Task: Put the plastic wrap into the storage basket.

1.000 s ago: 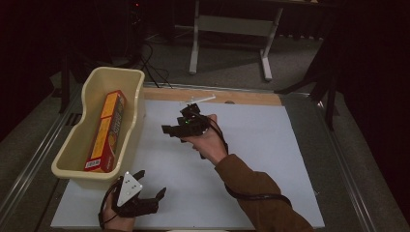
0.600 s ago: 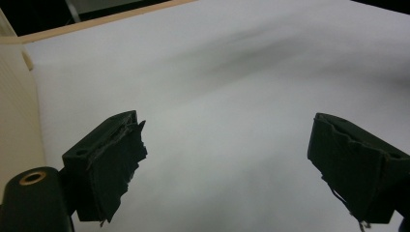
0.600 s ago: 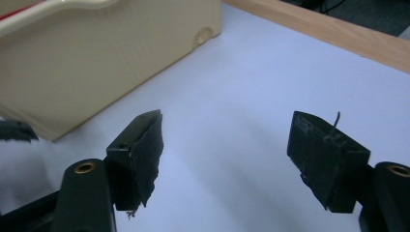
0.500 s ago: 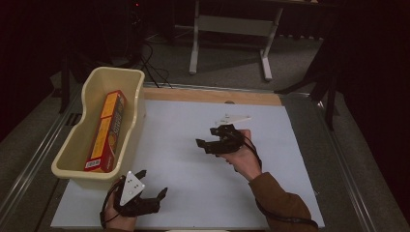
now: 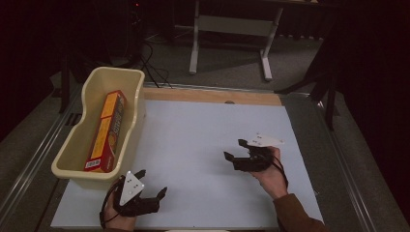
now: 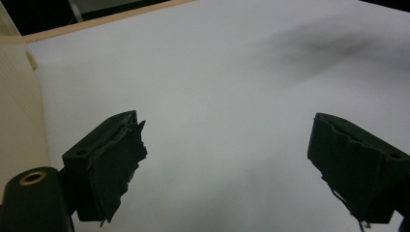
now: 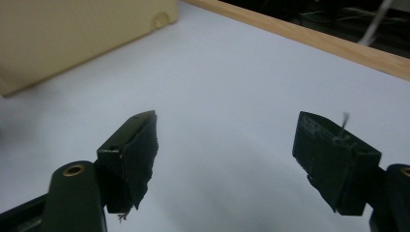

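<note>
Though printed, box (image 5: pixel 104 132) lettering unreadable.

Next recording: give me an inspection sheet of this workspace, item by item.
Surface: white table top, wooden strip along its far edge, bare between the grippers.
Job's things: orange box lying inside the cream bin at the table's left.
Clutter: nothing seen.
Grippers: left gripper near the front edge beside the bin, jaws open, nothing held; right gripper at mid-right, jaws open, nothing held.
Cables: black cables on the floor behind the bin.
Surroundings: dark room, metal stand beyond the table.
</note>
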Motion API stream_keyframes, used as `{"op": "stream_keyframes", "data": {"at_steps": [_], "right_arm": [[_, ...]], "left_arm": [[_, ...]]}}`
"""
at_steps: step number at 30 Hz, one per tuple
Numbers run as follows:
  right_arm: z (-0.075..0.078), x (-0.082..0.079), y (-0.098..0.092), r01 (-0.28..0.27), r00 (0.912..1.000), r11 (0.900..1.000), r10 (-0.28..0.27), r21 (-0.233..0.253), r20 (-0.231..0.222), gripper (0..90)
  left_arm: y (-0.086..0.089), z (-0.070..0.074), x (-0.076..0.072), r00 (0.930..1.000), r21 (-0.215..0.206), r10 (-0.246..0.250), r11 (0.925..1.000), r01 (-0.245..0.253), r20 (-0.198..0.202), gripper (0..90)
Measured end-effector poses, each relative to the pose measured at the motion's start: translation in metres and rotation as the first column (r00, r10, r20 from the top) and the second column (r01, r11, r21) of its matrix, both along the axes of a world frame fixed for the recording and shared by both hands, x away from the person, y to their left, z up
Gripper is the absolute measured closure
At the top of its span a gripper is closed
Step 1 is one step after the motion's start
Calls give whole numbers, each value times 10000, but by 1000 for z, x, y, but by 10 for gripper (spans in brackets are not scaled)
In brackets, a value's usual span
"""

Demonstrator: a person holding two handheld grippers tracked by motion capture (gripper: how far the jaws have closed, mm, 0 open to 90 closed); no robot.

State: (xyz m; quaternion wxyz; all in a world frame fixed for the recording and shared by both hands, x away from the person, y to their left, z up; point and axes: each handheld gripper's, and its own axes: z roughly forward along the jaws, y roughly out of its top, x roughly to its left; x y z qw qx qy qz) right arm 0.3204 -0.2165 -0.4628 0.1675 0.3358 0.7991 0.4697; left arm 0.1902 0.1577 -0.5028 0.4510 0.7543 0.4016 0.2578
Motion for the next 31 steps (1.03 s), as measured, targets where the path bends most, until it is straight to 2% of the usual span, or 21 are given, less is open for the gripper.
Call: {"op": "stream_keyframes", "data": {"at_steps": [1, 6, 7, 11, 16, 19, 21, 26, 30, 31], "right_arm": [[-7, -4, -16, 197, 9998, 9996, -196, 198, -52, 234], [-17, -11, -45, 720, 9972, 9961, -709, 516, -219, 233], [-17, -11, -45, 720, 9972, 9961, -709, 516, -219, 233], [-19, -20, -64, 988, 9951, 9917, -989, 826, -28, 230], [-25, -29, -75, 1086, 9938, 9903, -1103, 868, 153, 215], [-30, -38, -85, 1036, 9937, 9932, -1057, 527, 383, 171], [-30, -42, -89, 874, 9958, 9951, -885, 472, 222, 168], [-32, -44, -92, 762, 9970, 9964, -767, 363, 129, 132], [-33, -45, -91, 673, 9974, 9977, -672, -14, 244, 135], [-34, -45, -89, 467, 9985, 9989, -464, -89, 283, 136]], "left_arm": [[0, 0, 0, 10000, 27, 12, 10000, -12, -3, 120], [-1, 0, 1, 10000, 85, -19, 10000, 20, -9, 120], [-1, 0, 1, 10000, 115, -28, 9999, 28, -8, 120], [-2, 0, 1, 10000, 157, -33, 9999, 33, 13, 120], [-1, 1, 1, 9999, 194, -52, 9998, 50, 94, 120], [-1, 1, 1, 9999, 225, -94, 9997, 92, 86, 120], [-2, 1, 1, 9999, 291, -117, 9995, 114, 93, 120], [-4, 1, 2, 9998, 329, -168, 9993, 165, 82, 118], [-6, 0, 3, 9997, 380, -225, 9990, 223, 56, 118], [-6, 0, 3, 9997, 372, -232, 9990, 230, 52, 118]]}}
